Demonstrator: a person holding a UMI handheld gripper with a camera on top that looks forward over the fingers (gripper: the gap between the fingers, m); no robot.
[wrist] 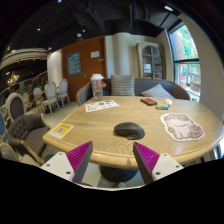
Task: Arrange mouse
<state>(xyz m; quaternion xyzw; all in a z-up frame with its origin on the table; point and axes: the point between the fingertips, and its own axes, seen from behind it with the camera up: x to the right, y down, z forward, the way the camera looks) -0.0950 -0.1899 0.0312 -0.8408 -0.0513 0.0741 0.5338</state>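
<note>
Black and low-domed, the mouse [128, 130] sits on the pale wooden bench [100, 125] just ahead of my tongs [113, 160], roughly on the line between the two fingers but beyond their tips, not yet between them. My tongs stand apart and hold nothing, the pink pads [80, 157] facing each other across a wide gap. I judge the mouse to be light and rigid, a hard plastic shell, smooth enough to slip if I pinch it high on the curved back. Better to come down low and take it across its two flanks, where the sides run closest to straight, with the pads square to them. To the right of it lies a white mat with a drawing [182, 125], and further back some papers [101, 105] and a small green and red thing [156, 103]; a yellow card [61, 130] lies to the left, all well apart from the mouse.
</note>
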